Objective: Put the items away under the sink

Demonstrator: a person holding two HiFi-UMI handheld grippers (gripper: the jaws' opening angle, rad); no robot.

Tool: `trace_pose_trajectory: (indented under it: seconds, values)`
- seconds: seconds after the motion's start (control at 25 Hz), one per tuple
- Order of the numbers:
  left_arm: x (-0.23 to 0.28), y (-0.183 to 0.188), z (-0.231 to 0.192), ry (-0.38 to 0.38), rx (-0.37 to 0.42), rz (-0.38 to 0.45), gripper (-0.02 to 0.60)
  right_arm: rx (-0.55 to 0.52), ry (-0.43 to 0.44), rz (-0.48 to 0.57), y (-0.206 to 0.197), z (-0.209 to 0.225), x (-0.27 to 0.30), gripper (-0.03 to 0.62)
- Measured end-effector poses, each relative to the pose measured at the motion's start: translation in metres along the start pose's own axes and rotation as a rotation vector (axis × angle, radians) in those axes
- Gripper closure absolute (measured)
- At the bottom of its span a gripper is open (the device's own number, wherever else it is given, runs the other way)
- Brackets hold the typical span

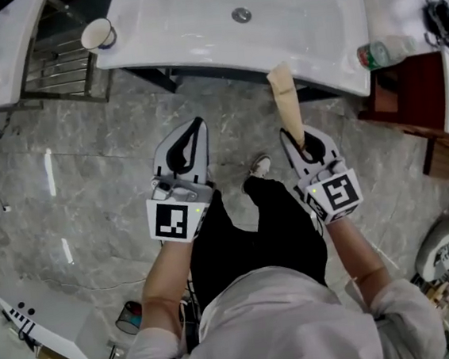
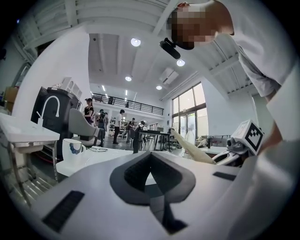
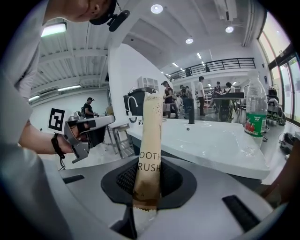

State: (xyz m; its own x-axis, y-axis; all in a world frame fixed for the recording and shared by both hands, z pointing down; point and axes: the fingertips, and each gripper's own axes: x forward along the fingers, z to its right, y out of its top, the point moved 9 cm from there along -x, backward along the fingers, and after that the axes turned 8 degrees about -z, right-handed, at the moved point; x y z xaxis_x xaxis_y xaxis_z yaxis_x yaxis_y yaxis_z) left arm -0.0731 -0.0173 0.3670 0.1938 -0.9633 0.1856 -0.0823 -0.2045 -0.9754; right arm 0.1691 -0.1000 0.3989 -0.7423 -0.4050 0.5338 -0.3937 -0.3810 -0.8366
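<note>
Before the sink [image 1: 192, 27], right hand-held gripper [image 1: 301, 136] pinches toothbrush packet [image 1: 286, 96]; left hand-held gripper [image 1: 196, 125] closed.

The sink [image 1: 241, 13] is set in the counter [image 1: 161, 30], which lies ahead of the person. A cup [image 1: 97, 34] stands on the counter's left corner and a bottle [image 1: 379, 52] at its right end. A rack [image 1: 61, 68] stands left of the counter. Before the counter, over the floor [image 1: 90, 189], the left hand-held gripper [image 1: 195, 130] is beside the right hand-held gripper [image 1: 300, 136]. From the right one a toothbrush packet [image 1: 286, 100] reaches to the counter's near edge.
</note>
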Motion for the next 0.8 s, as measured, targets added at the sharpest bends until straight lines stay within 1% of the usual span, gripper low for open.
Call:
trace_pose_trajectory:
  seconds: [0.16, 0.28, 0.36, 0.48, 0.56, 0.68, 0.8]
  values:
    - [0.0, -0.023, -0.014, 0.01, 0.007, -0.002, 0.578, 0.022, 0.002, -0.017, -0.023, -0.001, 0.018, 0.51]
    - [-0.001, -0.038, -0.023, 0.017, -0.008, -0.006, 0.578, 0.036, -0.004, -0.051, -0.041, -0.004, 0.03, 0.51]
    - [-0.003, -0.045, -0.026, 0.012, 0.0, -0.009, 0.578, 0.042, -0.007, -0.081, -0.055, -0.006, 0.034, 0.51]
    - [-0.003, -0.06, -0.032, 0.007, 0.018, -0.01, 0.578, 0.022, -0.005, -0.088, -0.07, -0.005, 0.047, 0.51]
    - [-0.002, -0.073, -0.039, 0.02, 0.019, -0.008, 0.578, 0.006, -0.008, -0.089, -0.081, -0.003, 0.057, 0.51]
    - [-0.001, -0.093, -0.049, 0.05, 0.007, 0.001, 0.578, -0.003, -0.012, -0.127, -0.101, 0.0, 0.068, 0.51]
    - [0.001, -0.113, -0.057, 0.063, -0.012, 0.011, 0.578, -0.011, -0.009, -0.143, -0.12, 0.001, 0.081, 0.51]
